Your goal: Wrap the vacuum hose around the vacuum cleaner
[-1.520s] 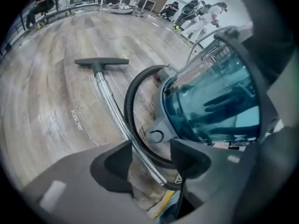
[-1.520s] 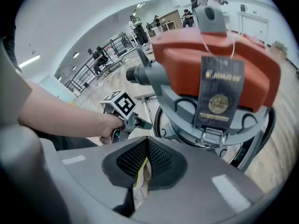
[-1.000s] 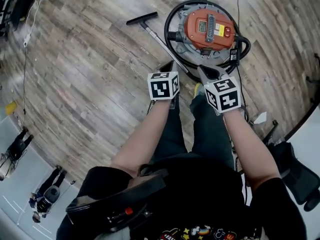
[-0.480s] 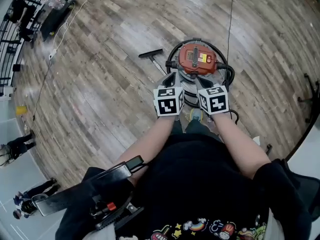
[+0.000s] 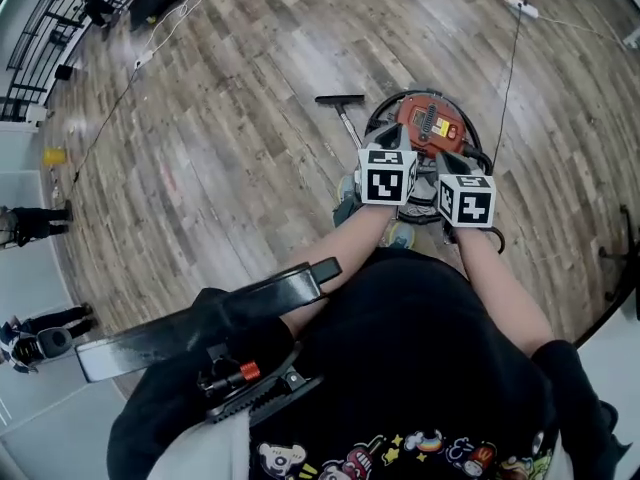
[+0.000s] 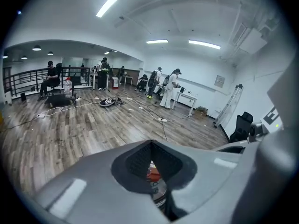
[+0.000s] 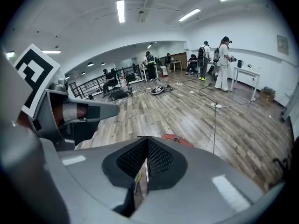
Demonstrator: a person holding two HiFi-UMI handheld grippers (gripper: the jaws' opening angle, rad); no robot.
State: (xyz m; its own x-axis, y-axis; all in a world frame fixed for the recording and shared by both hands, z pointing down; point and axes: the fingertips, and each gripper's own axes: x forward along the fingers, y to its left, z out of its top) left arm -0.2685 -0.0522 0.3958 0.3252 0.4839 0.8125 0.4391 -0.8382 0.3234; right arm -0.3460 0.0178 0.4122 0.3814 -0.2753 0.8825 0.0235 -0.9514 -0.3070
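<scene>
A wood-plank floor [image 5: 220, 168] fills the head view, and the person's black shirt [image 5: 420, 358] takes up its lower half, with a black rig [image 5: 200, 328] at the chest. Bare forearms reach forward to the two grippers, held side by side just above the vacuum [image 5: 432, 123].

The vacuum stands upright on the floor ahead of the person's feet, with its orange top facing up. The black hose [image 5: 375, 113] curves close round the vacuum's left side – how far round it runs, I cannot tell. The wand lies on the floor to the left of the vacuum, with its brush head [image 5: 340, 99] at the far end.

A dark cable [image 5: 510, 68] runs from the vacuum's right side up to a power strip [image 5: 520, 6] far off on the floor.

The left gripper [image 5: 392, 133] has its jaws pressed together at the tips with nothing held; its own view [image 6: 151, 146] shows only a sliver of the vacuum [image 6: 152, 171] through the slit below them. The right gripper [image 5: 445, 160] is likewise closed and empty [image 7: 146, 141], with the vacuum's orange top [image 7: 177, 140] just beyond its tips – and the left gripper [image 7: 70, 113] beside it.

People [image 6: 170, 87] stand at tables across the room.
</scene>
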